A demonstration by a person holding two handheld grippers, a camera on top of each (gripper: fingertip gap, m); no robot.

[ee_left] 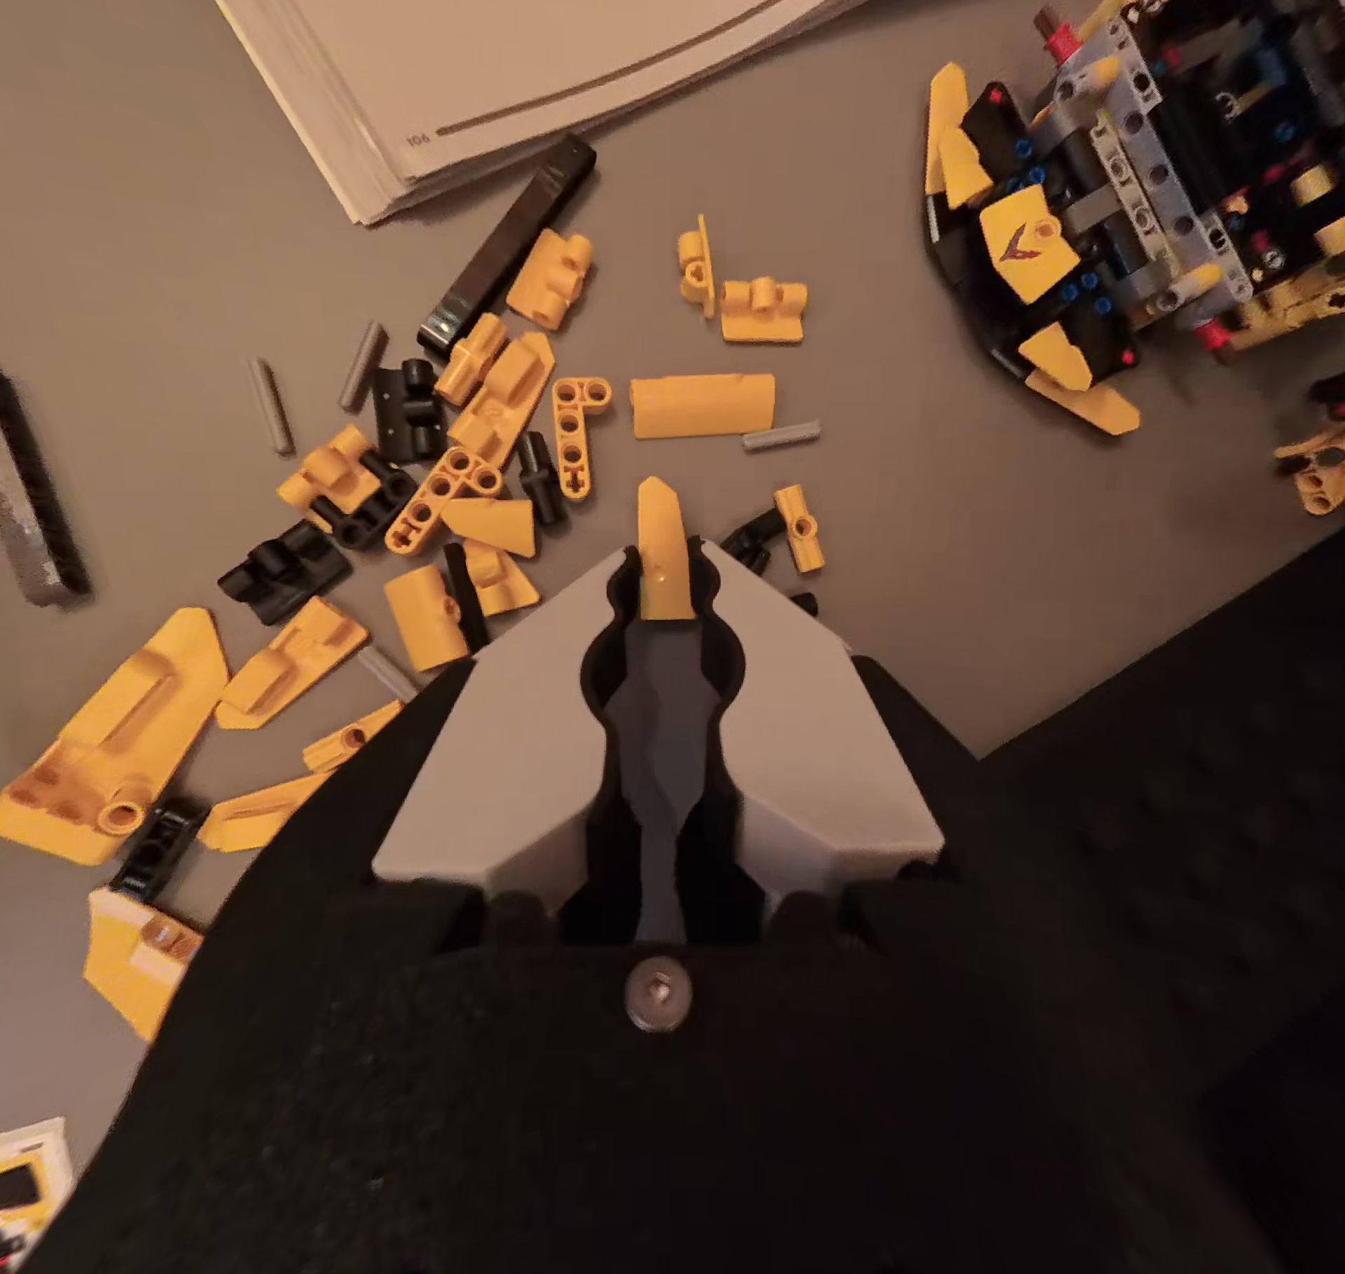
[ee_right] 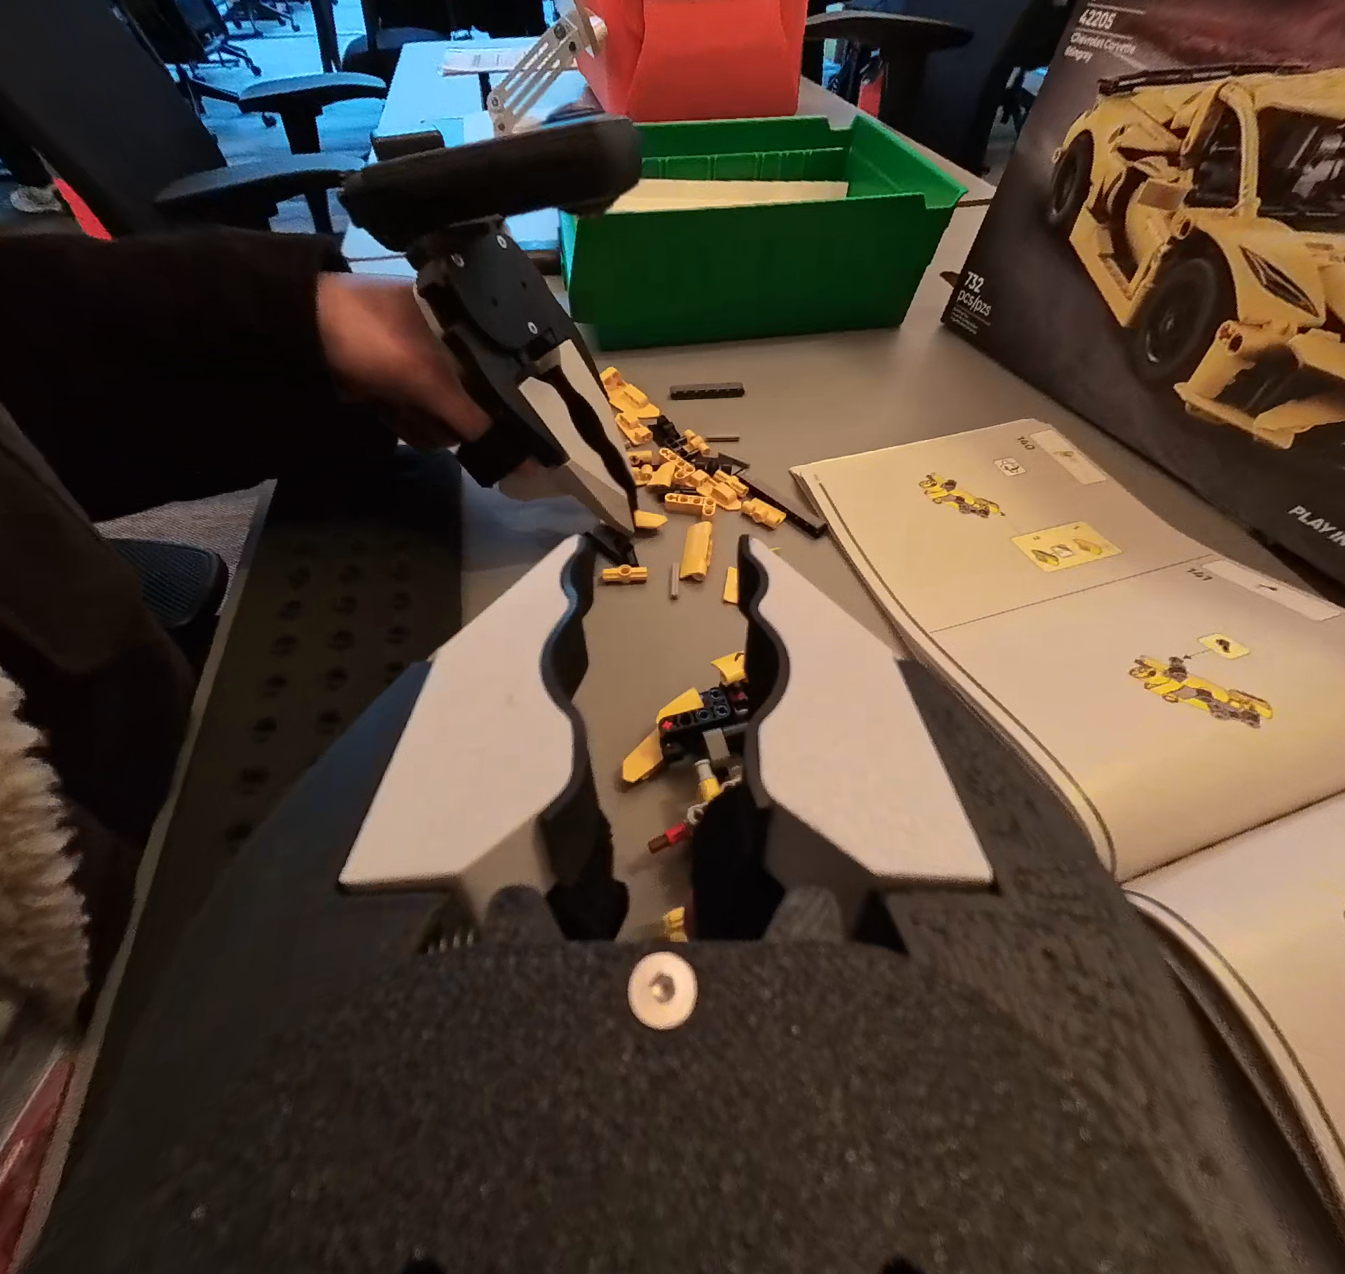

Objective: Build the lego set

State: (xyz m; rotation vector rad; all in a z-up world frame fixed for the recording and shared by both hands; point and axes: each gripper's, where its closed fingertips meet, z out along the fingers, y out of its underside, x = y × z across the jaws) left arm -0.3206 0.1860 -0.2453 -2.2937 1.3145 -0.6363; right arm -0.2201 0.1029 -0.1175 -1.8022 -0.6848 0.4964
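My left gripper [ee_left: 661, 562] is shut on a small pointed yellow piece [ee_left: 661, 548] and holds it above the grey table. A pile of loose yellow, black and grey pieces [ee_left: 466, 438] lies to its left and ahead. The partly built yellow and black car model [ee_left: 1092, 235] sits at the upper right. In the right wrist view the left gripper [ee_right: 632, 520] holds the yellow piece [ee_right: 649, 519] at the near end of the pile [ee_right: 684, 475]. My right gripper [ee_right: 666, 562] is open and empty, with the model's nose [ee_right: 684, 722] showing between its fingers.
The open instruction booklet [ee_right: 1055, 628] lies right of the pile; it also shows in the left wrist view [ee_left: 546, 38]. The set's box [ee_right: 1179, 220] stands at the far right. A green bin [ee_right: 757, 249] and an orange container [ee_right: 691, 16] stand behind. A black perforated mat [ee_left: 1164, 802] lies at lower right. Left tips to right tips: about 20 cm.
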